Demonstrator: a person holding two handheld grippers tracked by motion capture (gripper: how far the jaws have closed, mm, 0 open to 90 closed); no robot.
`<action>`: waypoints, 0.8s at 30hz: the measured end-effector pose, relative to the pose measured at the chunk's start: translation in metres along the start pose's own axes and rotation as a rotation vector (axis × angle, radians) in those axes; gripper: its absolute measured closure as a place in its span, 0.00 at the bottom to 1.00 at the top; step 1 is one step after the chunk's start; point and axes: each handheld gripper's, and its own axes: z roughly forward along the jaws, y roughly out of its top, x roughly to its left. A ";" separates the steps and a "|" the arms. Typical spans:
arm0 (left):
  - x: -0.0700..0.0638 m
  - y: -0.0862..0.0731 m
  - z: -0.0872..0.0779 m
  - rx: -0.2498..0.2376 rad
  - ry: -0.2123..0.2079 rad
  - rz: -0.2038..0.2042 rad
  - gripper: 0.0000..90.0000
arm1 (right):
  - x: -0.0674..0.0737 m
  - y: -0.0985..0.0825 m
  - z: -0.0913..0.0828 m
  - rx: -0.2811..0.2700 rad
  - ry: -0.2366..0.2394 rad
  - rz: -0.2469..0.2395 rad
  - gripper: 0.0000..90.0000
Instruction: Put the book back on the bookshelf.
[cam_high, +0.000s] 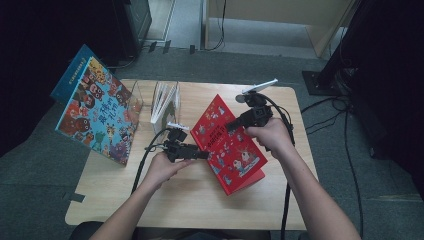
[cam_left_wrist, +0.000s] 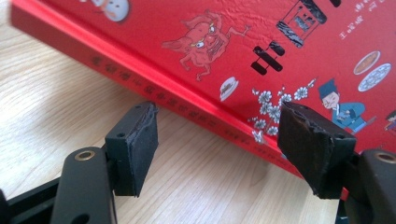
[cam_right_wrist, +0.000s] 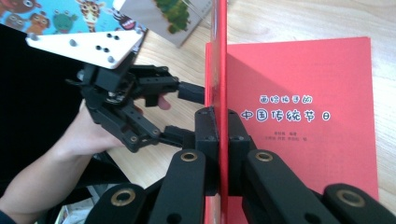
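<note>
A red picture book (cam_high: 227, 145) lies on the wooden table (cam_high: 200, 200). My right gripper (cam_high: 231, 126) is shut on the edge of its front cover (cam_right_wrist: 218, 70), which stands up edge-on between the pads. Beside it lies a red title page (cam_right_wrist: 299, 114) with white characters. My left gripper (cam_high: 204, 155) is at the book's spine side with its jaws open. The spine (cam_left_wrist: 187, 100) runs across just beyond the two pads (cam_left_wrist: 133, 149), which do not press on it. From the right gripper view, the left gripper (cam_right_wrist: 187, 114) sits close against the cover.
A large colourful picture book (cam_high: 97, 110) leans at the table's left edge. A clear stand (cam_high: 165, 102) with several thin books is at the back middle. Cables trail from both grippers toward the front edge. Dark equipment stands on the floor beyond the table.
</note>
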 end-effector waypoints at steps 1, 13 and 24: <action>0.000 0.000 0.000 -0.001 0.000 -0.001 0.33 | 0.001 0.000 -0.001 -0.005 0.001 0.000 0.98; 0.008 0.008 -0.003 -0.020 -0.114 -0.055 0.22 | 0.009 -0.010 -0.006 -0.045 0.045 -0.062 0.98; 0.003 0.013 -0.014 -0.042 -0.141 0.024 0.15 | 0.029 -0.028 -0.014 -0.108 0.057 -0.198 0.97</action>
